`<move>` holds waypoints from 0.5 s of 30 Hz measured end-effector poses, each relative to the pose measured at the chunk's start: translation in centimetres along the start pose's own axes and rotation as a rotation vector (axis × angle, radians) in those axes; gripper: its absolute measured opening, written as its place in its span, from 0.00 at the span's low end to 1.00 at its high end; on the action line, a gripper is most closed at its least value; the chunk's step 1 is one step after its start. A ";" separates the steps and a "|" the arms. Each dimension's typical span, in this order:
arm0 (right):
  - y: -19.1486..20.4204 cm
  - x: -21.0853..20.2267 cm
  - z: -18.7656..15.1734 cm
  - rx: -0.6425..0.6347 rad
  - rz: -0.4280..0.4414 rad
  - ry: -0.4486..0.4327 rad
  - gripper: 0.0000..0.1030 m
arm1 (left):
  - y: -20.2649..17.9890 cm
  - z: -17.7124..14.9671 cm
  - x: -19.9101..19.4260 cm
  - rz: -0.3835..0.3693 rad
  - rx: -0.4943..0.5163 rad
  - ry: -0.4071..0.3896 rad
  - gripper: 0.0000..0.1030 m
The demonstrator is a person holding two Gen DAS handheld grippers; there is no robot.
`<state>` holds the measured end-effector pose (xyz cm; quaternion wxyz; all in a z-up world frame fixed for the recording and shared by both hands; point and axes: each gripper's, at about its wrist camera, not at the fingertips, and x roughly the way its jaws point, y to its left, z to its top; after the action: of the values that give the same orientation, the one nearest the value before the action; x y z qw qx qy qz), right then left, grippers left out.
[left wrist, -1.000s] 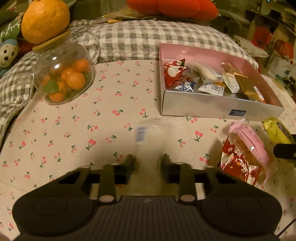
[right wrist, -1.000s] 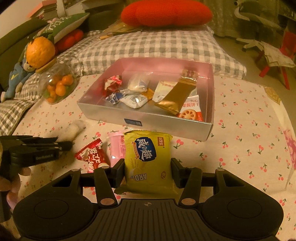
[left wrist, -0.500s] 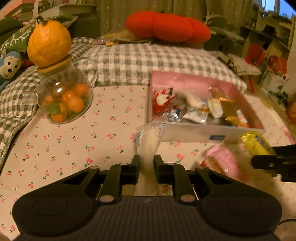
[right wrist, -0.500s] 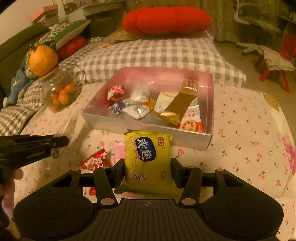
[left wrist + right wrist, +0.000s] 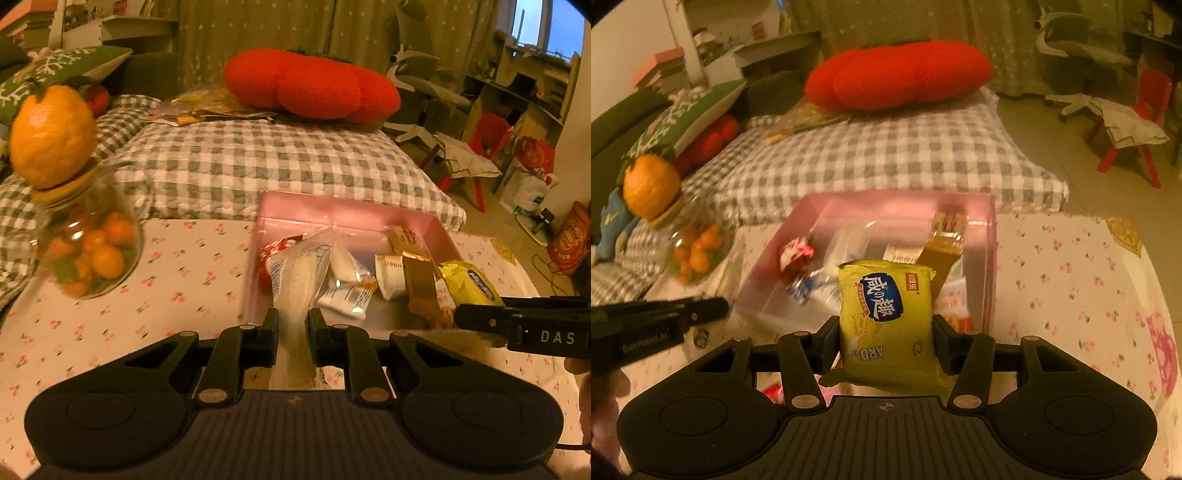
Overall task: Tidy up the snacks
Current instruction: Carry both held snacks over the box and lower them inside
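My left gripper (image 5: pixel 293 321) is shut on a clear packet with a pale snack inside (image 5: pixel 299 280), held up in front of the pink box (image 5: pixel 332 206). The box holds several wrapped snacks, among them a red wrapper (image 5: pixel 275 247) and a gold bar (image 5: pixel 415 273). My right gripper (image 5: pixel 886 334) is shut on a yellow snack packet (image 5: pixel 886 314) with a blue label, held above the box's near wall (image 5: pixel 768 306). In the left wrist view the right gripper's finger (image 5: pixel 517 325) comes in from the right with the yellow packet (image 5: pixel 469 284). The left gripper's fingers (image 5: pixel 665 314) show at the left of the right wrist view.
A glass jar of small oranges (image 5: pixel 88 254) topped by a big orange fruit (image 5: pixel 51 136) stands at the left on the cherry-print cloth (image 5: pixel 184 295). Behind lie a checked cushion (image 5: pixel 258 166) and a red plush pillow (image 5: pixel 310 88). A red wrapper (image 5: pixel 772 391) lies below my right gripper.
My left gripper closed on the clear packet and lifted it toward the box. My right gripper rose with the yellow packet and moved over the box. The loose snacks on the cloth dropped out of view.
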<state>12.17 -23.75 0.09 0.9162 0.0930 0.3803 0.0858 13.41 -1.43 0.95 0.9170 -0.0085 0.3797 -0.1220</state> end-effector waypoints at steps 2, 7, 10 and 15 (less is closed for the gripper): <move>-0.4 0.9 0.8 0.014 -0.003 -0.002 0.49 | -0.4 0.4 0.8 0.006 0.006 0.002 0.14; -1.2 3.1 2.5 0.041 -0.007 -0.002 0.49 | -0.6 1.4 3.1 0.014 -0.014 0.023 0.14; -1.4 4.4 3.3 0.043 -0.024 0.008 0.49 | -0.7 2.0 4.2 0.011 -0.014 0.021 0.14; -1.2 6.6 3.5 0.027 -0.067 0.035 0.49 | -1.2 2.5 5.6 0.026 0.003 0.028 0.14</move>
<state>19.34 -23.81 -2.25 0.9104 0.0908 0.4004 0.0515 18.69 -4.10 -1.03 0.9132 -0.0006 0.3923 -0.1105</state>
